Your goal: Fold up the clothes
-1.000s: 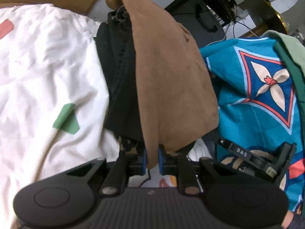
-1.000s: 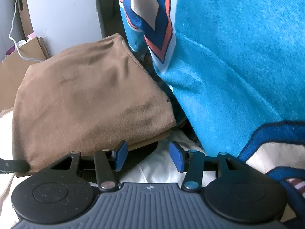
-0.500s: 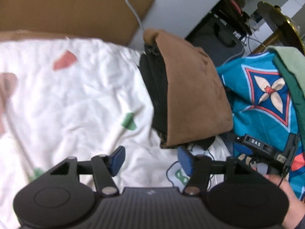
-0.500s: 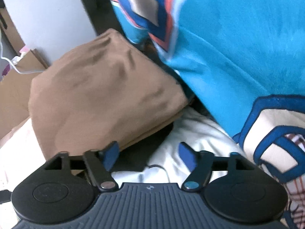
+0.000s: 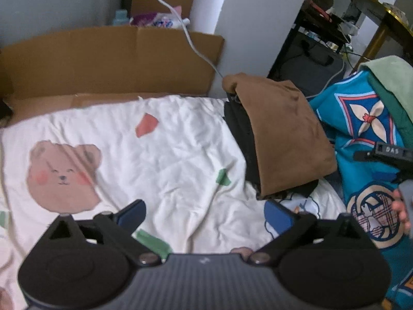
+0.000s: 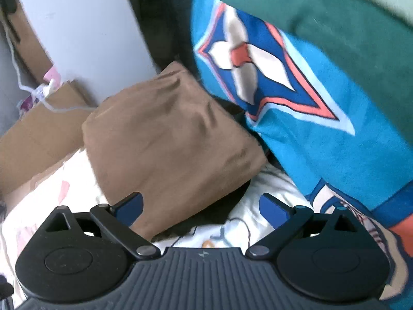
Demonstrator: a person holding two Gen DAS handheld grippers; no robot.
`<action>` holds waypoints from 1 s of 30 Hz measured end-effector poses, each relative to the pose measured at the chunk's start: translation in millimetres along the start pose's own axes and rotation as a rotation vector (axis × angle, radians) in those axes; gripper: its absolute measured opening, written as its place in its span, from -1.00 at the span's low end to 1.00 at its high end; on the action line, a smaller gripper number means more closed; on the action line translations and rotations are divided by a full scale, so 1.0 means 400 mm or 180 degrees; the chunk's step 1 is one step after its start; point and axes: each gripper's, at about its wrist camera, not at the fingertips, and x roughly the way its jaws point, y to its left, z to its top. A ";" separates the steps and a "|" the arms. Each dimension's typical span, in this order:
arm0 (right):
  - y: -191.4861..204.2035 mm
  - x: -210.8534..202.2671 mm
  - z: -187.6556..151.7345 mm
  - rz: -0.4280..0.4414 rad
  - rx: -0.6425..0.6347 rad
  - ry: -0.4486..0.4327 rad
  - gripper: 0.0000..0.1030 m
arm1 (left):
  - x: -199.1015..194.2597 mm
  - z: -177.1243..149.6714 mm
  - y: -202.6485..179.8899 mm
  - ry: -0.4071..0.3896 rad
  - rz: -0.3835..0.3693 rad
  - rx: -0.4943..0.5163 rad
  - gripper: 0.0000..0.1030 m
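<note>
Your left gripper [image 5: 204,213] hangs over a white bear-print sheet [image 5: 165,155], its jaws opening wide with nothing between them but bare sheet below. Ahead and to its right lies the folded brown garment [image 5: 281,134], resting on top of a folded black garment [image 5: 242,139]; neither touches your fingers. Your right gripper [image 6: 201,206] is also opening, nothing gripped, with the brown garment's near corner just beyond its left finger [image 6: 129,206]. Crowding in from the right is a teal patterned blanket [image 6: 322,118], with dark green fabric [image 6: 335,25] draped over its top. Behind the sheet stands a flattened cardboard panel [image 5: 103,62], and a white cable [image 5: 191,41] trails down towards the brown garment's far corner.
</note>
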 end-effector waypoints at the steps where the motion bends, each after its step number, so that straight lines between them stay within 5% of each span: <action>1: 0.011 -0.017 -0.007 0.0001 -0.0029 0.0030 0.94 | -0.016 0.002 -0.001 -0.0003 0.0034 0.0001 0.94; 19: 0.225 -0.315 -0.149 0.0283 -0.0492 0.0627 0.99 | -0.268 0.008 0.021 -0.0049 0.0341 0.0128 0.99; 30: 0.341 -0.502 -0.224 0.0307 -0.0548 0.0422 0.99 | -0.426 -0.004 0.041 -0.0145 0.0254 0.0226 0.99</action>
